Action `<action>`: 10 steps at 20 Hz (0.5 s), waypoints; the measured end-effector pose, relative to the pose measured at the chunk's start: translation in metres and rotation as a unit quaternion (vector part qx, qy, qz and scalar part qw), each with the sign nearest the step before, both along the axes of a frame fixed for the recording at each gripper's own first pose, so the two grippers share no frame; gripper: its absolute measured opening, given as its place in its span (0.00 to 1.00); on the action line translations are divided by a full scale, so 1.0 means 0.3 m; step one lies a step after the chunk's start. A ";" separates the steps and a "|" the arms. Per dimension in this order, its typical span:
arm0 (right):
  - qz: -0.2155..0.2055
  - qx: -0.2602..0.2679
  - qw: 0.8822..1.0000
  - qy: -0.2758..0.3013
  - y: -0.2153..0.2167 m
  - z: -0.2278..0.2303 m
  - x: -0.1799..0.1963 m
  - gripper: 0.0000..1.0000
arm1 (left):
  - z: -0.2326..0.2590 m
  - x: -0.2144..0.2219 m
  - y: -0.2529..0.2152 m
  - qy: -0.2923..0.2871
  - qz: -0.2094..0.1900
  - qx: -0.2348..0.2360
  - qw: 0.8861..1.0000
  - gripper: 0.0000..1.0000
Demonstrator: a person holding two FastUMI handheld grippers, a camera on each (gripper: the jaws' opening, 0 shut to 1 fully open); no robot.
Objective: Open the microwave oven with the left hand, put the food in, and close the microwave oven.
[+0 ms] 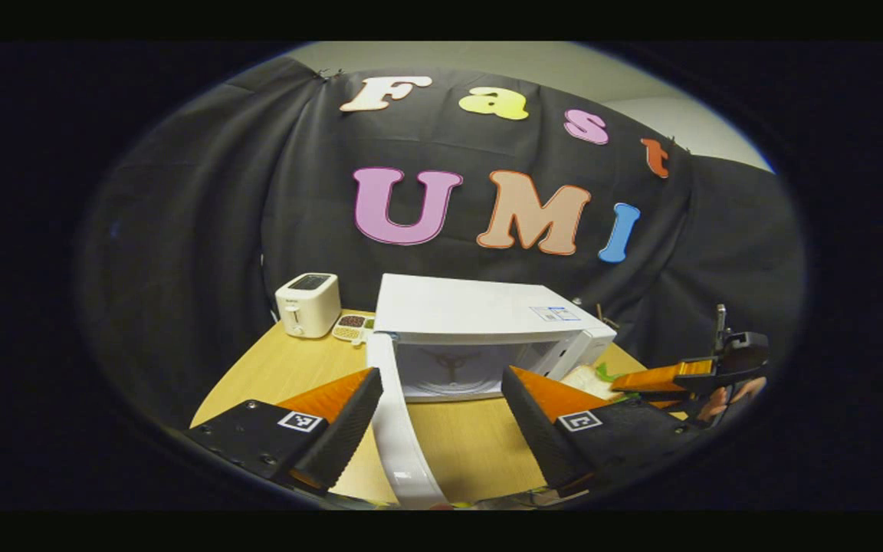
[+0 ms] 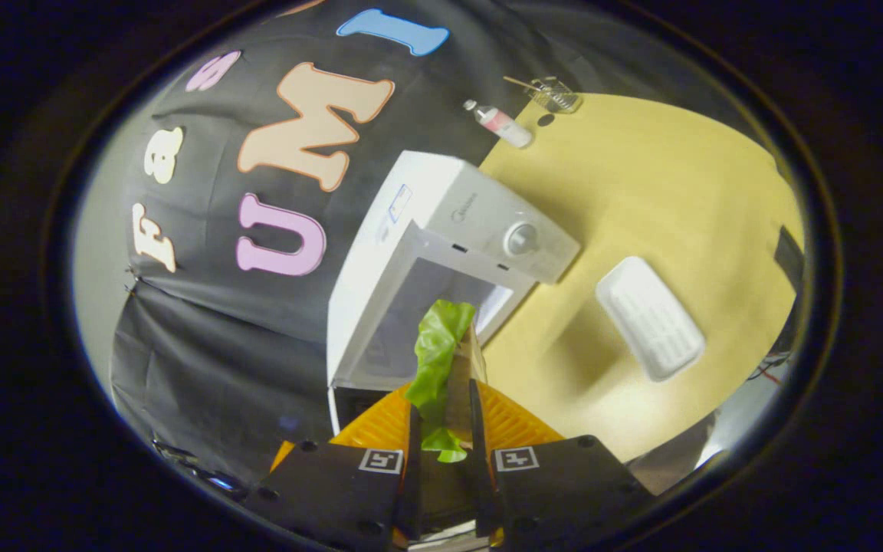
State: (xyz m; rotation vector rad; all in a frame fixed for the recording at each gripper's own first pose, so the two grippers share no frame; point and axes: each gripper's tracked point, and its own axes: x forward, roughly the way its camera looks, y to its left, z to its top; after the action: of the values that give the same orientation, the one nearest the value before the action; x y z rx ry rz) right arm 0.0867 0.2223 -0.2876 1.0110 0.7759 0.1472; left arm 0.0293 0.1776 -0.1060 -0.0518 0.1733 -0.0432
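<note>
Microwave (image 1: pixel 480 322) door (image 1: pixel 399 429) swung open between left gripper's (image 1: pixel 441 418) spread fingers, no contact. Right gripper (image 2: pixel 441 414) pinches sandwich (image 2: pixel 445 360) with both fingers, just at the oven's open cavity. White tray (image 2: pixel 650 318) on table (image 2: pixel 664 192).

left hand-held gripper (image 1: pixel 441 418) agape, right (image 2: pixel 443 452) clamped

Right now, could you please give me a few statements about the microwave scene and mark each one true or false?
1. The microwave door is open. True.
2. The right claw is empty. False: it is shut on a sandwich with lettuce.
3. A toaster stands on the table beside the microwave. True.
4. The left claw grips the door. False: its fingers stand apart on either side of it.
5. The white tray holds food. False: it is empty.
</note>
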 end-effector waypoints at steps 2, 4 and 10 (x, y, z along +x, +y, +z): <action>0.000 0.016 1.000 -0.010 0.085 -0.025 0.038 0.29 | -0.003 -0.013 0.008 0.002 0.001 -0.007 1.000 0.95; -0.001 0.023 0.999 -0.025 0.164 -0.056 0.087 0.29 | -0.005 -0.022 0.007 0.003 0.000 -0.012 1.000 0.95; 0.007 0.003 0.998 -0.067 0.330 -0.148 0.248 0.29 | -0.015 -0.062 0.057 0.002 0.013 -0.005 1.000 0.96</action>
State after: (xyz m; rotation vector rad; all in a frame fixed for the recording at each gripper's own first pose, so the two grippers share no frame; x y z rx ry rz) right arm 0.1611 0.3214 -0.3321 0.9905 0.6607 0.2264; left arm 0.0107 0.1946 -0.1106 -0.0635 0.1757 -0.0182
